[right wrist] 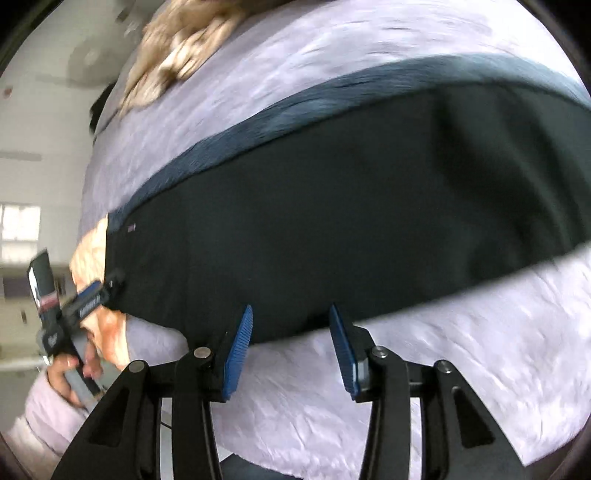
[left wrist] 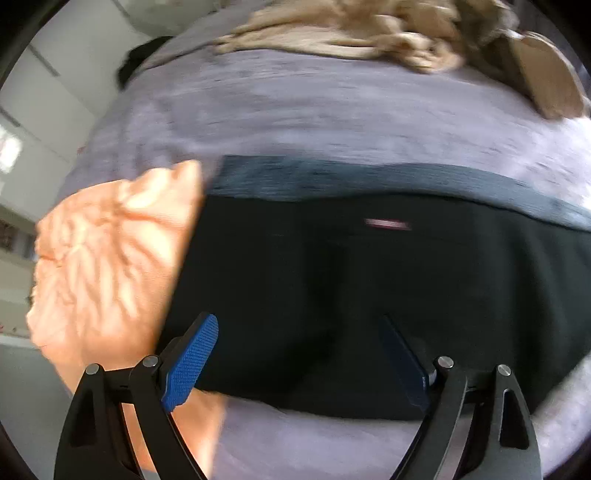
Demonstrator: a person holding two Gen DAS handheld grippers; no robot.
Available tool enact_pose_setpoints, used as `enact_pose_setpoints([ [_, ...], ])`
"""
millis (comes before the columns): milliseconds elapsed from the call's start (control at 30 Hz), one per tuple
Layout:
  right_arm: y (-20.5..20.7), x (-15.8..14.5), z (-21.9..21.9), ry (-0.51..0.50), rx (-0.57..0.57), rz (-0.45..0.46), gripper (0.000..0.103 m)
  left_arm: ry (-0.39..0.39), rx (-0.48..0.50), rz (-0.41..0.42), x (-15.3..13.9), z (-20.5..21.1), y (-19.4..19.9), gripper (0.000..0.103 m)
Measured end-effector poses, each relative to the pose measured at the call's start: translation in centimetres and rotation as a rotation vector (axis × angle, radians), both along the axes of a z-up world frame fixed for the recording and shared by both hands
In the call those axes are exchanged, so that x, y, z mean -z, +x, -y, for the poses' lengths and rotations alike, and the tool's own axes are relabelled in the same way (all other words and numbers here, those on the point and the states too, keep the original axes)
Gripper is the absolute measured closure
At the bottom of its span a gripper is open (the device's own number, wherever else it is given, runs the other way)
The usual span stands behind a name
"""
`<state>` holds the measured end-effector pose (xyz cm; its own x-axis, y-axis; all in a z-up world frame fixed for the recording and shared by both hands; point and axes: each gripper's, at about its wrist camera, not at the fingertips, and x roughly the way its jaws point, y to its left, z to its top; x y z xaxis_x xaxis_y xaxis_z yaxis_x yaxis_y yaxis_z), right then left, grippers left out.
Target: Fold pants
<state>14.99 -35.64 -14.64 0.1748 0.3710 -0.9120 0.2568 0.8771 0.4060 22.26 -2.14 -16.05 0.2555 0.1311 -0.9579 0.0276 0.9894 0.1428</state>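
Black pants (left wrist: 369,295) lie flat on a lavender bed cover (left wrist: 295,110), with a blue-grey strip (left wrist: 369,177) along their far edge and a small red label (left wrist: 388,223). My left gripper (left wrist: 299,328) is open and empty above the pants' near edge. In the right wrist view the pants (right wrist: 332,206) stretch across the bed. My right gripper (right wrist: 291,314) is open and empty just over their near edge. The left gripper (right wrist: 88,295) shows there at the pants' left end, held by a hand.
An orange crumpled cloth (left wrist: 110,266) lies to the left of the pants. A beige garment pile (left wrist: 351,33) sits at the far side of the bed. The bed cover (right wrist: 406,387) drops off at the near edge. White walls stand to the left.
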Motion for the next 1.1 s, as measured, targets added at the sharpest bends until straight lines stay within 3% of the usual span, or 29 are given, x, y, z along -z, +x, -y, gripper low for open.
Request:
enact_pose_setpoints([
  [367, -5.8, -3.1, 15.0, -0.024, 0.331, 0.089, 0.055, -0.133, 0.319, -0.045, -1.7, 19.8, -0.8, 0.013],
  [633, -8.3, -2.9, 30.2, -0.010, 0.674, 0.159, 0.055, -0.195, 0.413, -0.064, -1.4, 33.1, -0.1, 0.013],
  [733, -8.8, -1.8, 34.7, 0.062, 0.765, 0.179, 0.055, -0.194, 0.429, -0.051, -1.1, 37.7, 0.5, 0.013],
  [800, -8.6, -0.4, 36.4, 0.120, 0.810, 0.168, 0.063, -0.179, 0.431, -0.038, -0.7, 40.7, 1.2, 0.013],
  [833, -8.5, 0.4, 37.1, 0.147, 0.827, 0.159, 0.085, -0.178, 0.427, -0.034, -0.6, 41.3, 1.5, 0.013],
  [867, -8.3, 1.0, 37.6, 0.173, 0.834, 0.153, 0.090, -0.176, 0.417, -0.020, -0.5, 42.4, 2.0, 0.013],
  [933, -8.1, 0.9, 37.8, 0.196, 0.828, 0.178, 0.091, -0.153, 0.405, 0.025, -0.3, 43.5, 2.6, 0.013],
  [1000, -8.1, 0.6, 37.8, 0.160, 0.792, 0.197, 0.091, -0.080, 0.406, 0.052, 1.2, 44.2, 3.2, 0.013],
  [1033, -8.0, 0.9, 37.9, 0.150, 0.780, 0.189, 0.091, -0.045, 0.407, 0.035, 2.3, 44.3, 3.6, 0.013],
  [1100, -8.3, 2.0, 38.3, 0.188, 0.782, 0.174, 0.091, -0.067, 0.388, 0.000, 3.0, 43.7, 4.3, 0.013],
])
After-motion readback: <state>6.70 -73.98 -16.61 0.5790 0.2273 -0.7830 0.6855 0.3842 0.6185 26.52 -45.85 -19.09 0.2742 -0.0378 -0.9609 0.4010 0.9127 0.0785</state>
